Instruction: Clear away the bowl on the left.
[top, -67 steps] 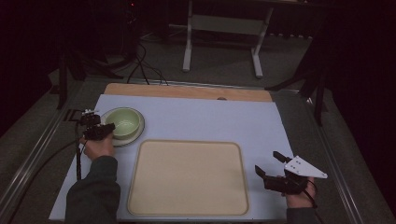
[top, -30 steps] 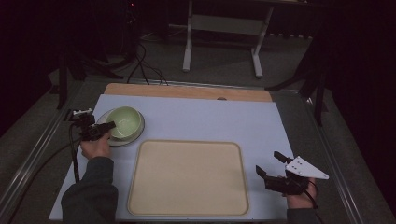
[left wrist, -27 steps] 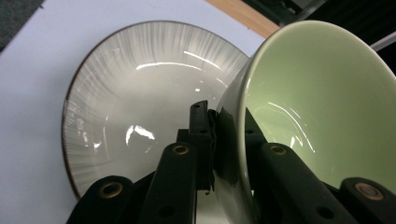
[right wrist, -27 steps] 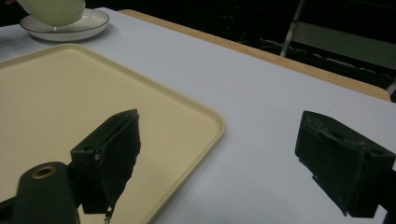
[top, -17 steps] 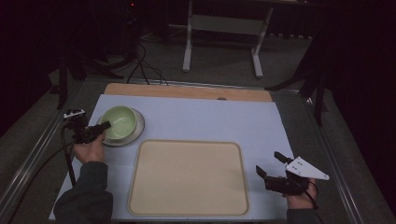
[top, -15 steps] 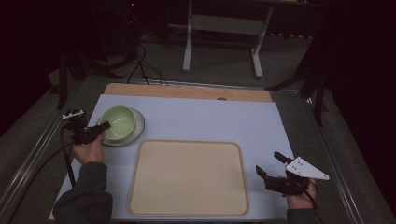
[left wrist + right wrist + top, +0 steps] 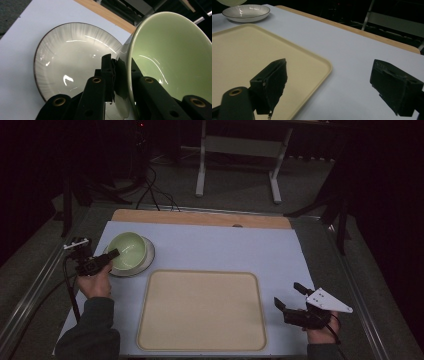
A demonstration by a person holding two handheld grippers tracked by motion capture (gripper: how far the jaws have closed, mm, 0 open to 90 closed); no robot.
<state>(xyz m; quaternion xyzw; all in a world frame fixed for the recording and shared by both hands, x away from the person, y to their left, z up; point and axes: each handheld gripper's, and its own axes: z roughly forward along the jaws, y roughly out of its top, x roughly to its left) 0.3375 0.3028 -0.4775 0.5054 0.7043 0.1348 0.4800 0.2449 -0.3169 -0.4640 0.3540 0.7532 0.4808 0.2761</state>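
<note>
left gripper (image 7: 111, 254) is clamped on the rim of the green bowl (image 7: 126, 251), one jaw inside, one outside, seen close in the left gripper view (image 7: 122, 75). bowl (image 7: 172, 57) is tilted, raised off the white ribbed plate (image 7: 70, 60) beneath it; whether its base touches the plate, cannot tell. in the high view bowl and plate (image 7: 145, 262) sit at about 10 o'clock on the light blue mat (image 7: 225, 245), just off the tray's far left corner. beige tray (image 7: 202, 310) lies bare at 6 o'clock. right gripper (image 7: 290, 297) is at 4 o'clock, just right of the tray, jaws spread wide, holding nothing. right gripper view shows the tray corner (image 7: 322, 63) between the jaws, plate (image 7: 247, 11) far off at 11 o'clock.
</note>
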